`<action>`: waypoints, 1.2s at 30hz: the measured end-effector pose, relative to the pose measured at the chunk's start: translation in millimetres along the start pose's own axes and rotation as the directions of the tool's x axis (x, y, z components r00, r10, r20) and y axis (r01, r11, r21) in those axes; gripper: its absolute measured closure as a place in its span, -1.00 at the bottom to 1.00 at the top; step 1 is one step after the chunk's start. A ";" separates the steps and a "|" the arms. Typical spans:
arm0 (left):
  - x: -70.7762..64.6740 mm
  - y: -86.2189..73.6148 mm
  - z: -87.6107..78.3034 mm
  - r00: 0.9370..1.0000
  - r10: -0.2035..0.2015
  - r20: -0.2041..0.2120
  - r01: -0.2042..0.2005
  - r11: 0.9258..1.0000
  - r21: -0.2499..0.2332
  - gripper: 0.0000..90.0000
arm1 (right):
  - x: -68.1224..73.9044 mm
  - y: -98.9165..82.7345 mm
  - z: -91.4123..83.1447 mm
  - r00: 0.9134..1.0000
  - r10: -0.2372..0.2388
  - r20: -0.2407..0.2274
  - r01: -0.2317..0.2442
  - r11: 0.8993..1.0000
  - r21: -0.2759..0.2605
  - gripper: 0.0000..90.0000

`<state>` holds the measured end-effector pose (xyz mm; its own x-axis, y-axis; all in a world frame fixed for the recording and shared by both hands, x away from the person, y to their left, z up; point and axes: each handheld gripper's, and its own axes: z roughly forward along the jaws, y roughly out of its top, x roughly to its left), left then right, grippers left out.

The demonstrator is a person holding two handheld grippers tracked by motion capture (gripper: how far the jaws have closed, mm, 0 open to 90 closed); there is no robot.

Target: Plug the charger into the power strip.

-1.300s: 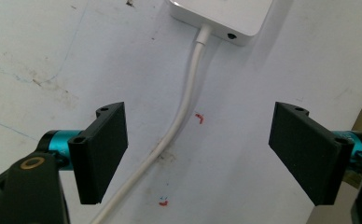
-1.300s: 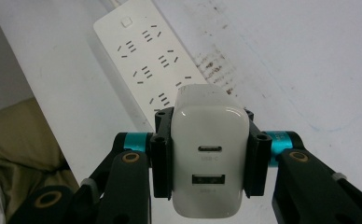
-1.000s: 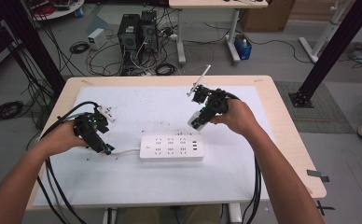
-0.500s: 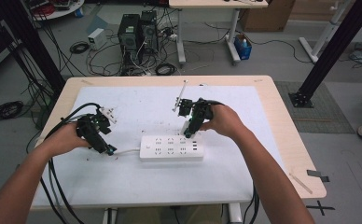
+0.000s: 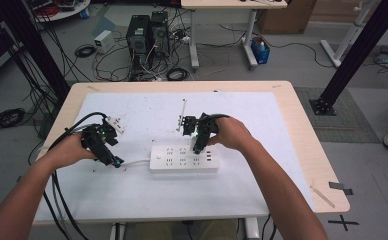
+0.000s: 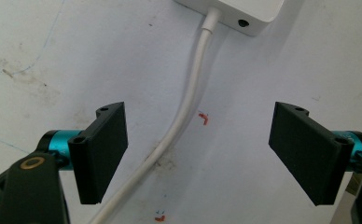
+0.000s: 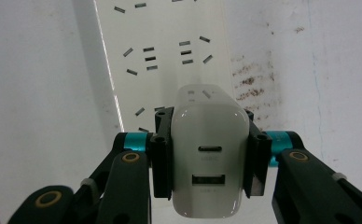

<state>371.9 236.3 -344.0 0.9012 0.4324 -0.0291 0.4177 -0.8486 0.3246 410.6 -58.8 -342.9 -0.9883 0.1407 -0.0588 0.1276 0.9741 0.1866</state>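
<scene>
The right gripper [image 7: 209, 154] clenched its fingers [image 7: 161, 156] on a white rectangular USB charger block [image 7: 210, 149], held just above the white plastic power strip [image 5: 183, 159] on the white-covered table [image 5: 262, 180]. To the left, the left gripper [image 6: 198, 149] hovered with fingers spread wide, released, straddling the strip's white round cable [image 6: 184, 116]. Seating the charger well looked to call for lining its prongs squarely over a socket, then pressing straight down while the left steadied the strip.
</scene>
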 end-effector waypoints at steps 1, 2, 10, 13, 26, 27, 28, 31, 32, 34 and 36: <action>-0.2 -0.1 0.6 1.000 -0.002 0.001 0.002 1.000 -0.002 -0.56 | 0.3 0.9 1.3 1.000 -0.009 -0.003 0.009 1.000 0.004 0.38; 0.2 -0.2 0.7 1.000 -0.001 0.000 0.001 1.000 0.001 -0.56 | 0.9 1.8 2.9 1.000 -0.021 0.002 0.021 1.000 0.007 0.38; 0.3 -1.9 4.1 1.000 -0.014 0.008 0.014 1.000 -0.009 -0.56 | 6.0 13.9 11.3 0.991 -0.133 0.034 0.130 0.989 0.072 0.38; 1.2 -1.7 5.8 1.000 -0.004 0.014 0.004 1.000 0.000 -0.56 | 8.2 19.6 12.7 0.985 -0.166 0.041 0.161 0.981 0.110 0.38; 2.1 -4.8 6.2 1.000 0.000 0.016 0.000 1.000 -0.003 -0.56 | 5.1 21.7 18.3 0.990 -0.142 0.008 0.139 0.980 0.145 0.39; 1.4 -5.0 7.0 1.000 -0.007 0.015 0.007 1.000 -0.009 -0.56 | 4.6 22.2 19.3 0.990 -0.142 0.006 0.140 0.978 0.152 0.39; 1.1 -5.2 7.4 1.000 -0.014 0.016 0.014 1.000 -0.013 -0.56 | 7.3 24.7 25.9 0.988 -0.154 0.015 0.148 0.971 0.187 0.39; 1.1 -5.5 7.8 1.000 -0.012 0.020 0.012 1.000 -0.013 -0.56 | 7.0 25.5 25.9 0.991 -0.134 0.014 0.129 0.975 0.183 0.39; 0.8 -5.6 8.1 1.000 -0.013 0.020 0.014 1.000 -0.014 -0.56 | 6.1 25.0 26.0 0.990 -0.138 0.012 0.134 0.974 0.181 0.39; 1.8 -5.6 8.1 1.000 -0.004 0.020 0.004 1.000 -0.009 -0.56 | 7.9 26.2 26.5 0.991 -0.130 0.021 0.123 0.973 0.196 0.39; 2.2 -5.5 7.9 1.000 0.000 0.020 0.001 1.000 -0.005 -0.56 | 5.3 27.3 27.4 0.992 -0.128 0.010 0.124 0.972 0.202 0.39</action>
<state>372.6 239.5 -353.2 0.9032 0.4265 -0.0486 0.4176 -0.8469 0.3292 411.2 -26.6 -365.0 -0.9956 0.0164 -0.0925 0.0187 0.9995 -0.0238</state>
